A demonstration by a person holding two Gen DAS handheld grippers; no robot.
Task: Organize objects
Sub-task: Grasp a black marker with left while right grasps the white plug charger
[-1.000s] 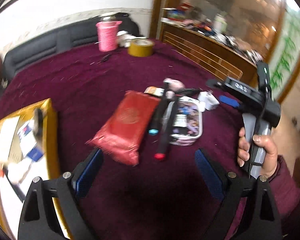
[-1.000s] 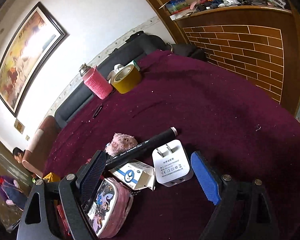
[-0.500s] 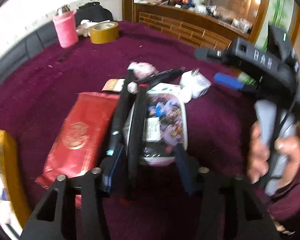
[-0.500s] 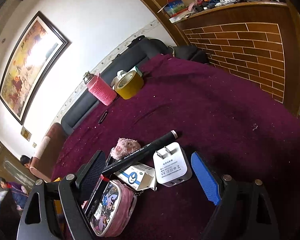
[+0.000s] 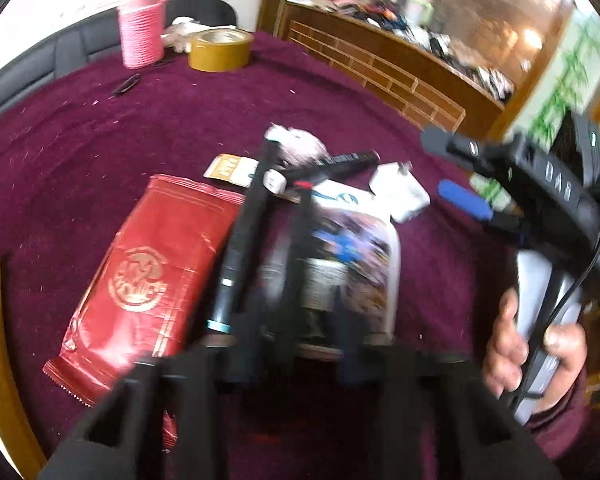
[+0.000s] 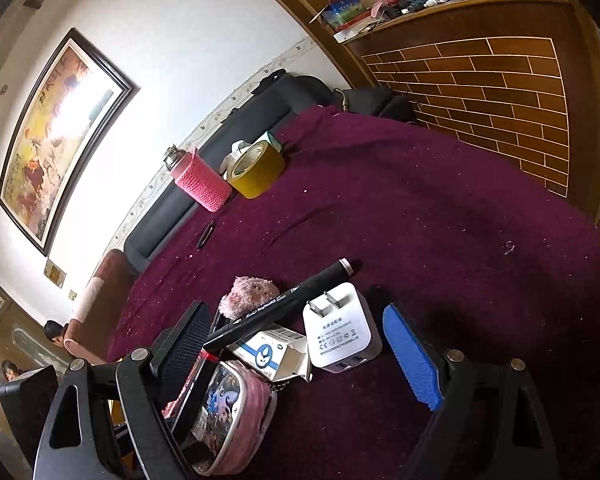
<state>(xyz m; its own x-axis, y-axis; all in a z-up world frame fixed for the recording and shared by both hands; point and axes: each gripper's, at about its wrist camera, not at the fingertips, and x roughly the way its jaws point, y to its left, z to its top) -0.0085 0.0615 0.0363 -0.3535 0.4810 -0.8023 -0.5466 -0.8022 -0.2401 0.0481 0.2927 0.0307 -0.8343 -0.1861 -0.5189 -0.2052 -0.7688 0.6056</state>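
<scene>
My left tongs have just been closing and now pinch the near end of a black marker. It lies on top of the pink pouch on the maroon table, long axis running away from me, red-ringed far end toward the white charger. A second marker lies just left of it, nearly parallel, beside the red packet. My right tongs stand wide, holding nothing, with the charger and a small white box between the fingers.
</scene>
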